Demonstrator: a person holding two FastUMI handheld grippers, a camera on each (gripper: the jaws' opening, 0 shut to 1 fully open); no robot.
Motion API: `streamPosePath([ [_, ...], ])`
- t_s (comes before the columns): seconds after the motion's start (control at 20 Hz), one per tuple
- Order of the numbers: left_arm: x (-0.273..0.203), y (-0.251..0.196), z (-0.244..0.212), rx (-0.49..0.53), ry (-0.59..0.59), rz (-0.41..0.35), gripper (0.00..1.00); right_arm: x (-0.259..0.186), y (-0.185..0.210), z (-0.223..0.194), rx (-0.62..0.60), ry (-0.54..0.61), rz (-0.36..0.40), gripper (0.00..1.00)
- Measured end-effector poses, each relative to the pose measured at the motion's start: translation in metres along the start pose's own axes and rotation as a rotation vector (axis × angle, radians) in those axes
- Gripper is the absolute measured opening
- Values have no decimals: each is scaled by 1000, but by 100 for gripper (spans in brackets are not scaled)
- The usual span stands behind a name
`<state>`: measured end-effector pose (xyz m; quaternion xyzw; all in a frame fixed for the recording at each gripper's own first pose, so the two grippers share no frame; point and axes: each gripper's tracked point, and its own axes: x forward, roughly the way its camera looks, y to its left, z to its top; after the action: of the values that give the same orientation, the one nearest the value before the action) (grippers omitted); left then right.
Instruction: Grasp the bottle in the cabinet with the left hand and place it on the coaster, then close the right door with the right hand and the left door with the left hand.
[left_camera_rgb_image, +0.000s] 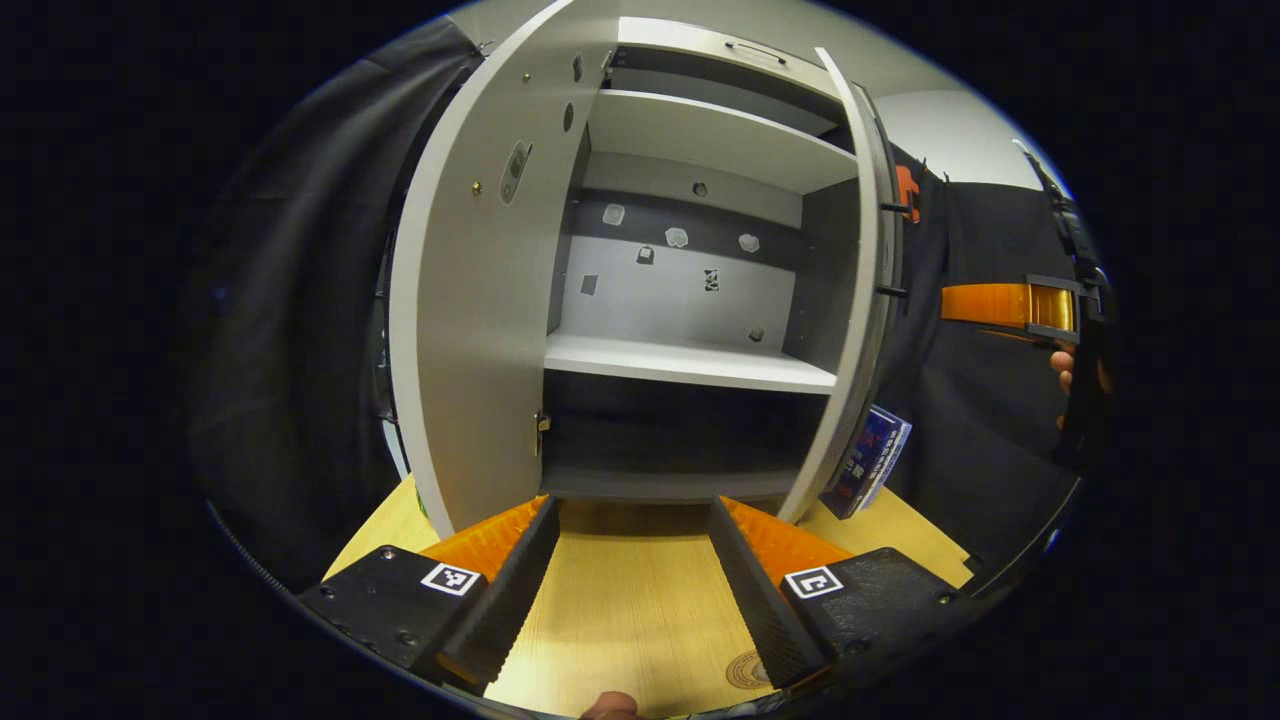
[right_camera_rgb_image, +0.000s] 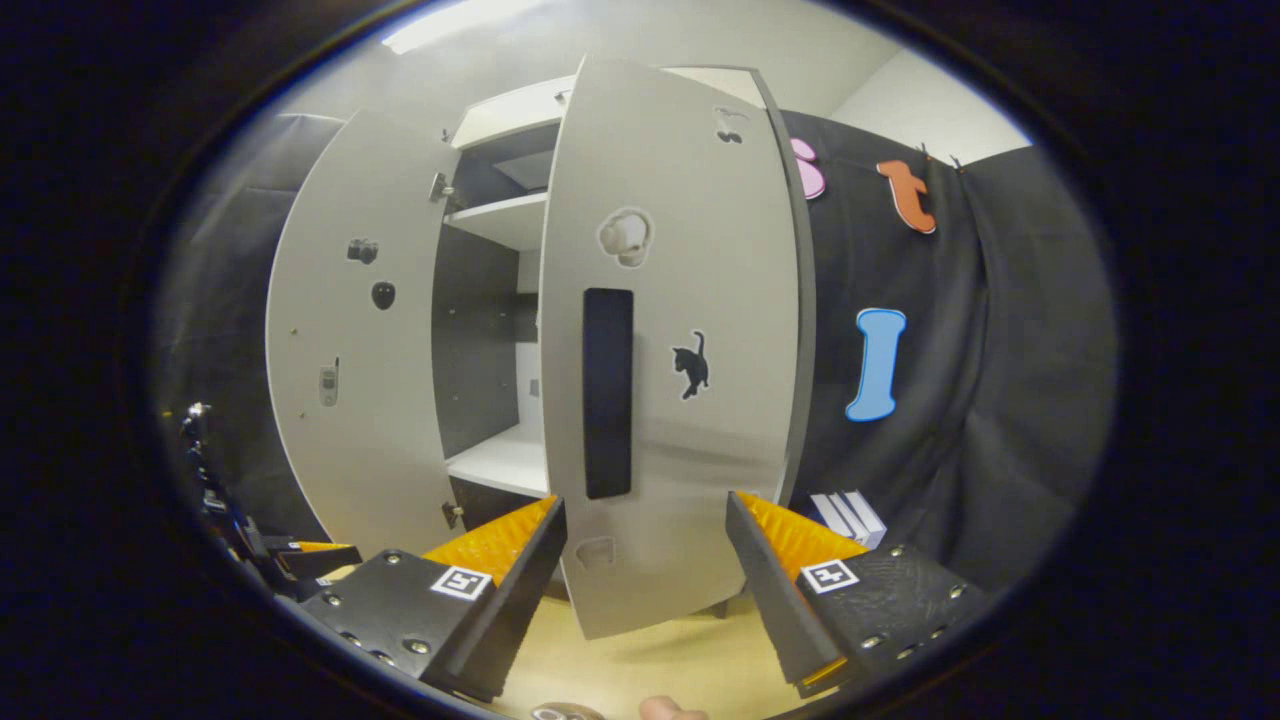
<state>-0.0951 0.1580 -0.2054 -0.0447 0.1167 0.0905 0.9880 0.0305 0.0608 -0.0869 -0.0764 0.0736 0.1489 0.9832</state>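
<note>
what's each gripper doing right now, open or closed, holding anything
Left gripper: open, holding nothing, facing the cabinet.
Right gripper: open, holding nothing, in front of the right door.

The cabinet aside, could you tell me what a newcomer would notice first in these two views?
In the left gripper view, the cabinet stands wide open, its shelves bare, straight ahead of the open left gripper. In the right gripper view, the right door with its dark handle and cat sticker looms before the open right gripper.
</note>
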Motion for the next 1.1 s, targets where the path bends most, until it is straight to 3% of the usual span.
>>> streamPosePath([
  [0.15, 1, 0, 0, -2, -1, -2, 95, -2, -1, 2, 9, -3, -4, 97],
  [0.2, 0, -1, 0, 2, 1, -3, 100, -3, -1, 1, 11, -4, -5, 97],
  [0.25, 1, -1, 0, 6, 2, -4, 95, -4, -2, 1, 11, -5, -6, 97],
  [1.1, -6, 1, -2, 17, 4, -27, 95, -11, 3, 0, 13, -3, -27, 97],
])
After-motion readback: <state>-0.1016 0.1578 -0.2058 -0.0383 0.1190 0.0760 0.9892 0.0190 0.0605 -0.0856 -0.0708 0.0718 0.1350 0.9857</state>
